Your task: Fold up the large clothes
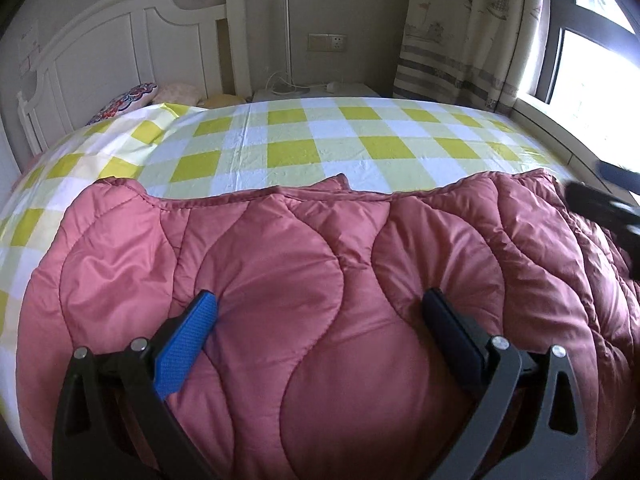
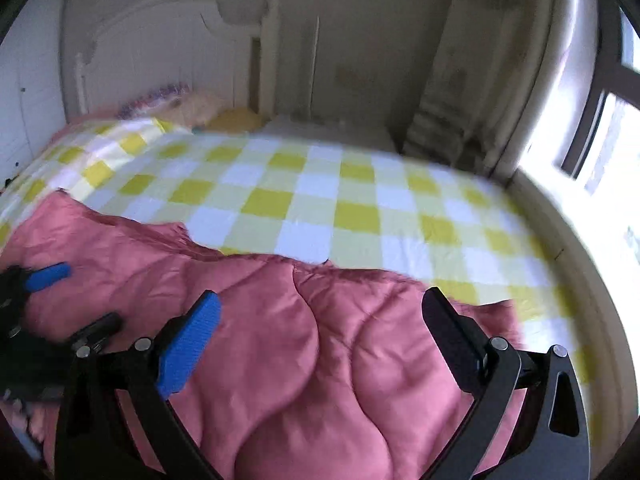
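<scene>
The left claw (image 1: 320,304) and the right claw (image 2: 320,304) both gape wide, seemingly side by side.

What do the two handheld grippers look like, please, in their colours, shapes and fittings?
The left gripper and the right gripper look alike. Each has a black, forked frame of curved arms with triangular cut-outs and round silver pivot bolts. One finger has a blue textured pad, the other a dark, nearly black pad. No cables, markings or sleeves are visible.

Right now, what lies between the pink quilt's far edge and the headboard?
Only yellow checked sheet between pink quilt and headboard; left wrist view.
</scene>
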